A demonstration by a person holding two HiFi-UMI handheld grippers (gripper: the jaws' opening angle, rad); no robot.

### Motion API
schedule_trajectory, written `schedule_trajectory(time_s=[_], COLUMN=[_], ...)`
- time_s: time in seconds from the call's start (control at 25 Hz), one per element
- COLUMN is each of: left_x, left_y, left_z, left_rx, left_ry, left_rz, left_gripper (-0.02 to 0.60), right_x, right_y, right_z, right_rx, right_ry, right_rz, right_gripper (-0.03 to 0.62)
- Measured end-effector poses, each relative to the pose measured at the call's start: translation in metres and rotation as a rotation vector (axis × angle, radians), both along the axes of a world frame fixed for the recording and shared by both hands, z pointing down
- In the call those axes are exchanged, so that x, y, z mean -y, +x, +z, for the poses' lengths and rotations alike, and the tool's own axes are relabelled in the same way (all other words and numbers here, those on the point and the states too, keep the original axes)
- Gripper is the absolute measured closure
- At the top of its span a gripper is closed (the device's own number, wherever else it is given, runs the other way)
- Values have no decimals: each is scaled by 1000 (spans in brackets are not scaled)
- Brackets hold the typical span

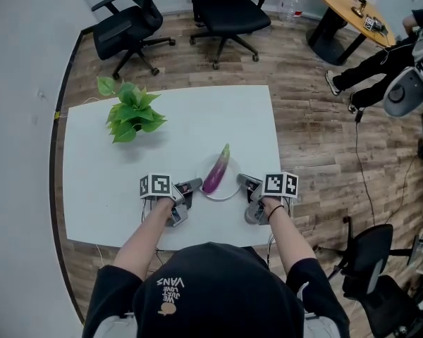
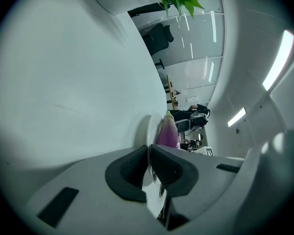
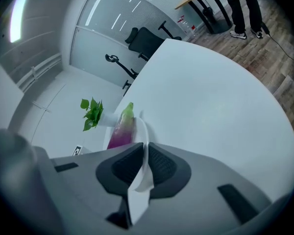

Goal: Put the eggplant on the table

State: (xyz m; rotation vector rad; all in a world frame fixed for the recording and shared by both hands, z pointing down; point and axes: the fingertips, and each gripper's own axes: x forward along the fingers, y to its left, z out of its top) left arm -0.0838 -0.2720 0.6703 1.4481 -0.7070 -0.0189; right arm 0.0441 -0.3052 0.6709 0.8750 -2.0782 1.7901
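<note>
Saw potted plant far left on white table. Our left gripper clamped on left rim of plate, jaws pressed onto thin edge. Purple eggplant lay on plate, near centre of table, green tip pointing far. Our right gripper pinched plate's right rim same way. Office chairs on wood floor beyond table.
</note>
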Motion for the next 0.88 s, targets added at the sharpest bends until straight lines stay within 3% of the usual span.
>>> schedule_trajectory(time_s=[0.32, 0.88], left_x=[-4, -6], left_y=[3, -2], left_z=[2, 2], left_rx=[-17, 37], left_ry=[-89, -65], left_rz=[25, 29], left_gripper=[557, 557], right_x=[1, 5], right_y=[2, 2], right_z=[5, 7], right_rx=[1, -6], right_ry=[-41, -38], right_rz=[4, 16], right_gripper=[562, 562])
